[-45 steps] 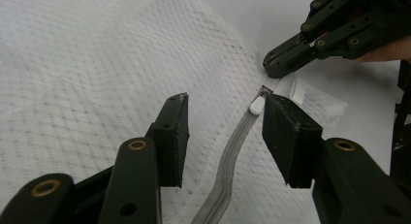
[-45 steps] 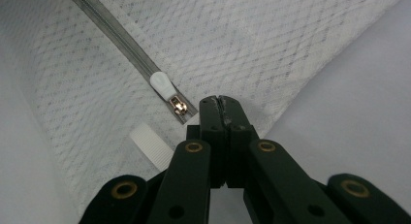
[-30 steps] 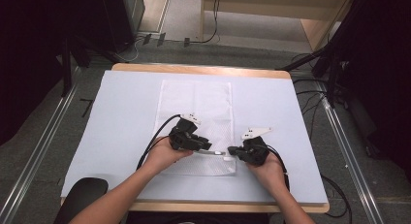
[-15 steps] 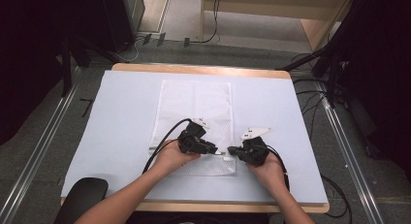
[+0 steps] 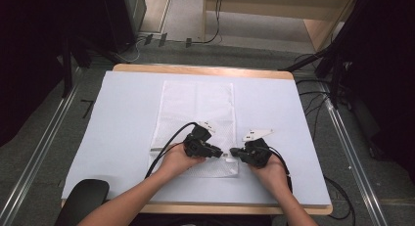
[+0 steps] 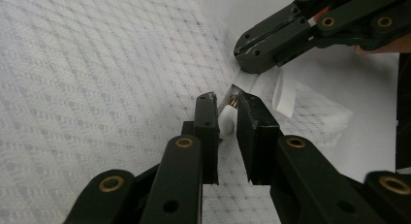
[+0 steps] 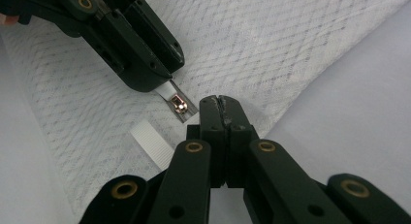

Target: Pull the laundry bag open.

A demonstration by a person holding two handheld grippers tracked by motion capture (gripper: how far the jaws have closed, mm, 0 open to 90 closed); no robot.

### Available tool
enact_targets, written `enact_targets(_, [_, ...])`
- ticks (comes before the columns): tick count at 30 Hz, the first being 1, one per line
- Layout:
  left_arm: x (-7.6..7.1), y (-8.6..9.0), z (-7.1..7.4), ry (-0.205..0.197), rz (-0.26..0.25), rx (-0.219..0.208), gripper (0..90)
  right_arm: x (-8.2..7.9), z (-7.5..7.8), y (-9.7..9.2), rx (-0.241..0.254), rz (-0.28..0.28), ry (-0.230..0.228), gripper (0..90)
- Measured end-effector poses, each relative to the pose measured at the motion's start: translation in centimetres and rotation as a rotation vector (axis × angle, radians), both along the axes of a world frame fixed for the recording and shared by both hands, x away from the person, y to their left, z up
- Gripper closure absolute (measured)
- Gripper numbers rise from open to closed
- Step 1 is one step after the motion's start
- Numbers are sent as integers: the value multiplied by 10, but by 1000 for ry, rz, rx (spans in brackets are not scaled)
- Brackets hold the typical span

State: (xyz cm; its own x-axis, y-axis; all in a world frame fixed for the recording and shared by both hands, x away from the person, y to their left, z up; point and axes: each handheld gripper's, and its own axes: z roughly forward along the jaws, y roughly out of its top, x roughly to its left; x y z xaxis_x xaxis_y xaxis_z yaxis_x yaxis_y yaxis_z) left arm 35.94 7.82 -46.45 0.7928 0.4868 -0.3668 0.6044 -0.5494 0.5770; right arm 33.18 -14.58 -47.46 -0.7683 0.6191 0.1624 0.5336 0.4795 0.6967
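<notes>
A white mesh bag (image 5: 195,123) lies flat in the middle of the table (image 5: 122,118), which has a pale blue cover, and both grippers meet at the bag's near edge, where the zip runs. The bag looks light, thin and floppy, so it will likely bunch and slide on the smooth cover unless one end is pinned. It looks flat, and whether anything is inside I cannot tell.

The left gripper (image 6: 228,115) has just been closing, and its jaws now stand a narrow gap apart with the white zip pull (image 6: 226,121) between them; in the right gripper view the pull (image 7: 167,92) sticks out from under that gripper's tips, so it seems pinched or very nearly so. The small metal slider (image 7: 178,106) sits just past it. The pull is the sensible place to take hold, being small, stiff and easy to lose if gripped at its very end.

The right gripper (image 7: 224,107) has its jaws fully together, apparently pinching the bag's edge right beside the slider, with a short white ribbon tab (image 7: 151,139) lying close by
</notes>
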Motion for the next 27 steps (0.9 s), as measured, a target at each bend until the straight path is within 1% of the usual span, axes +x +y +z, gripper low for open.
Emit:
enact_targets(2, [-1,-1,-1,9,-3,-7,802,0,0,0,-3,0,-2,900])
enact_targets(6, [-3,-4,-1,10,-17,0,808,0,0,0,-4,0,-2,900])
enact_targets(8, [-4,-5,-2,3,-16,1,818,0,0,1,-4,2,-3,900])
enact_targets(11, [-3,-4,-3,17,-9,-3,832,0,0,1,-7,2,-4,900])
enact_targets(13, [-1,-3,-3,27,-13,-6,842,0,1,1,-8,3,-6,900])
enact_targets(14, [-1,-3,-3,37,-10,-15,846,0,1,1,-8,4,-7,900])
enact_targets(16, [0,-3,-4,50,-9,-21,877,0,1,1,-12,2,-7,900])
enact_targets(17, [0,-3,-4,56,-9,-22,876,-1,1,2,-13,0,-4,900])
enact_targets(20, [0,-3,-4,56,-8,-22,876,-1,2,2,-12,4,6,900])
enact_targets(23, [2,-3,-4,67,-7,-28,870,-1,2,2,-5,17,11,900])
enact_targets(26, [2,-3,-5,71,-3,-32,871,-2,2,4,-11,32,-1,900])
enact_targets(27, [3,-3,-5,79,-7,-34,874,-2,2,4,-17,38,-14,900])
